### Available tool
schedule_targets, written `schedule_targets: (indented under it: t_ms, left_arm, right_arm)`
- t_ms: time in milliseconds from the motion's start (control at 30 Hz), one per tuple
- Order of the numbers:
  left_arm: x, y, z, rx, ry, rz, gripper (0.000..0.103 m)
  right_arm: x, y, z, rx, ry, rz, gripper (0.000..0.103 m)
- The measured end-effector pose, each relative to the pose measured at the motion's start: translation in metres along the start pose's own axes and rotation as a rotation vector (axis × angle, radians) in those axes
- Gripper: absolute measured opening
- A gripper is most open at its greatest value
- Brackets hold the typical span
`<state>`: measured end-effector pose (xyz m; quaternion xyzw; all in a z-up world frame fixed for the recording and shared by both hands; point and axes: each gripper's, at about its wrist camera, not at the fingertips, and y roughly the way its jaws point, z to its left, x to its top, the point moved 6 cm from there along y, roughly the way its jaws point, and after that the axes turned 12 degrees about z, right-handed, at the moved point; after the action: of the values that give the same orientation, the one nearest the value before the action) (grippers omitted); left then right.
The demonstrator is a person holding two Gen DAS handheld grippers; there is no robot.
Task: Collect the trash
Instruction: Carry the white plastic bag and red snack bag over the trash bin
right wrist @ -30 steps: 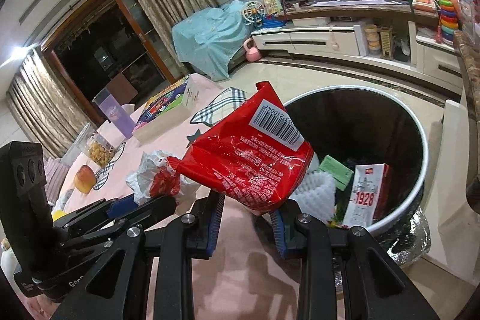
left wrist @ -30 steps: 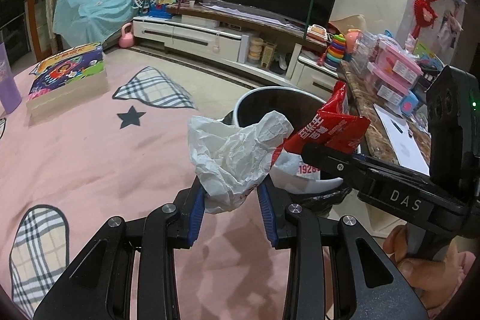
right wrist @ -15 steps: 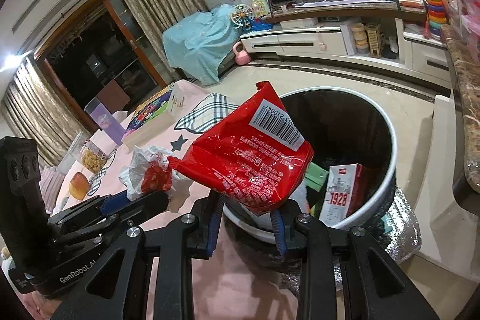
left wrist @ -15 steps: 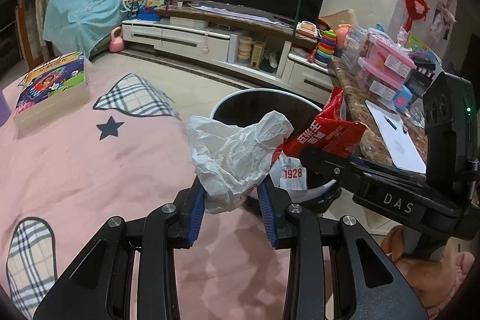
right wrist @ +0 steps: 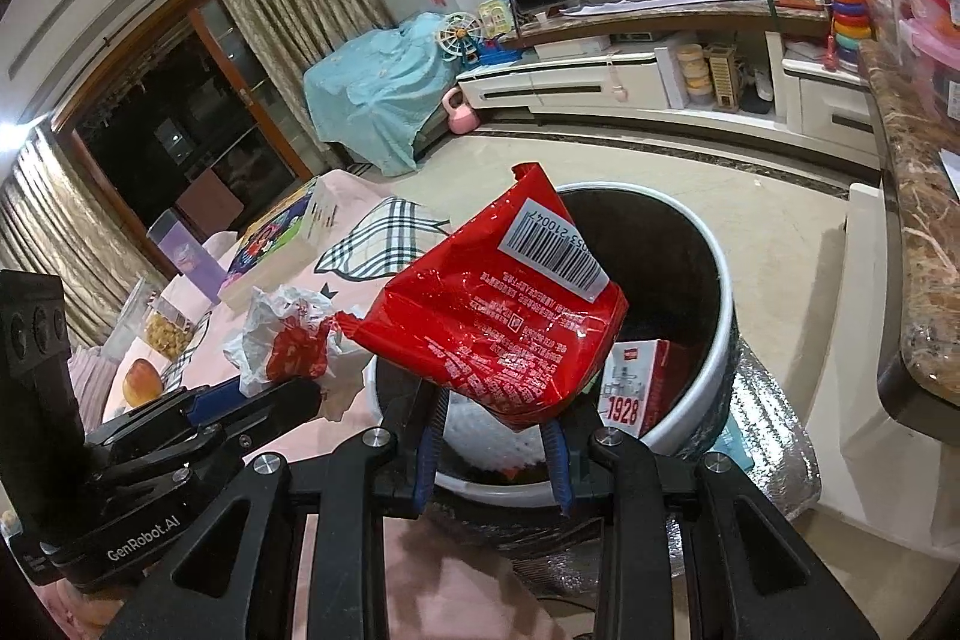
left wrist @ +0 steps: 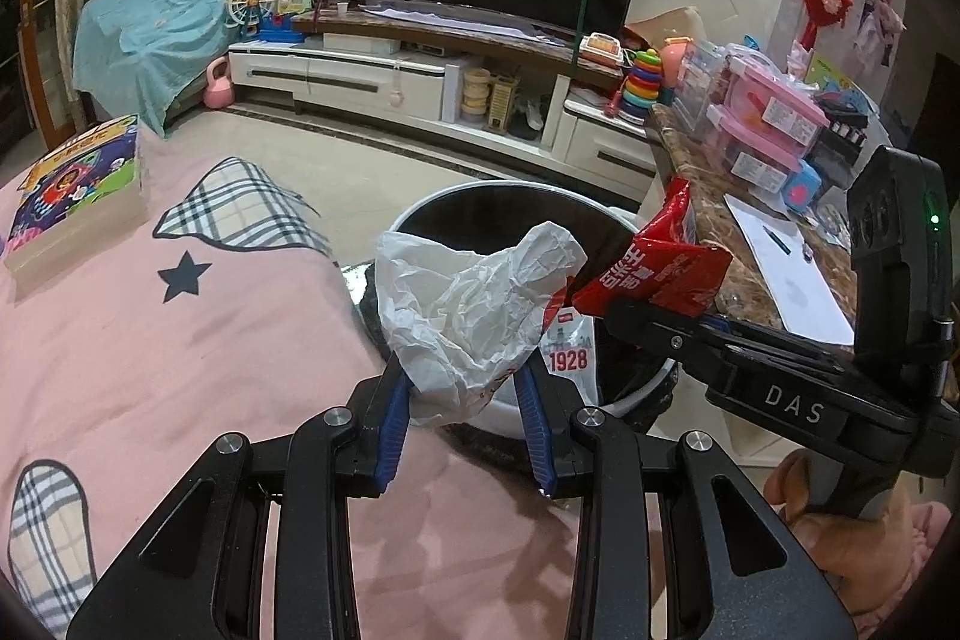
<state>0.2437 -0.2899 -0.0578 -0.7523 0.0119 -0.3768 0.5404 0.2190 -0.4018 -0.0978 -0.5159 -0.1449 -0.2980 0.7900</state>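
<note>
My left gripper [left wrist: 465,400] is shut on a crumpled white wrapper [left wrist: 474,304], held over the near rim of a round white trash bin [left wrist: 480,190]. To its right, the right gripper [left wrist: 636,304] pinches a red snack bag [left wrist: 654,268]. In the right wrist view the right gripper [right wrist: 495,430] is shut on that red snack bag [right wrist: 498,322], which hangs above the trash bin [right wrist: 723,316]. The bin holds a red and white "1928" carton [right wrist: 630,394] and other litter. The left gripper [right wrist: 264,400] with the white wrapper [right wrist: 282,334] shows at the left.
A pink tablecloth [left wrist: 150,340] with plaid patches covers the table under both grippers; a boxed toy [left wrist: 78,184] lies at its far left. A marble counter [left wrist: 738,244] with pink boxes stands right of the bin. A hand [left wrist: 840,520] grips the right tool. Fruit and a snack jar [right wrist: 165,334] sit far left.
Both grippers have moved forward toward the bin with their trash still held; the bin now lies closer and more directly beneath the wrapper and the bag.
</note>
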Motion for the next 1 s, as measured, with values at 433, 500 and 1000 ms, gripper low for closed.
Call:
schedule_targets:
  t_ms: [433, 500, 1000]
  left_arm:
    - [0.014, 0.014, -0.011, 0.001, 0.018, 0.012, 0.032]
    - [0.015, 0.016, -0.011, 0.004, 0.019, 0.014, 0.032]
    - [0.030, 0.026, -0.016, 0.013, 0.032, 0.019, 0.032]
  right_arm:
    - [0.008, -0.003, -0.016, -0.014, 0.013, 0.001, 0.030]
    - [0.010, -0.003, -0.017, -0.016, 0.012, 0.002, 0.030]
    - [0.015, 0.001, -0.020, -0.024, 0.014, 0.017, 0.030]
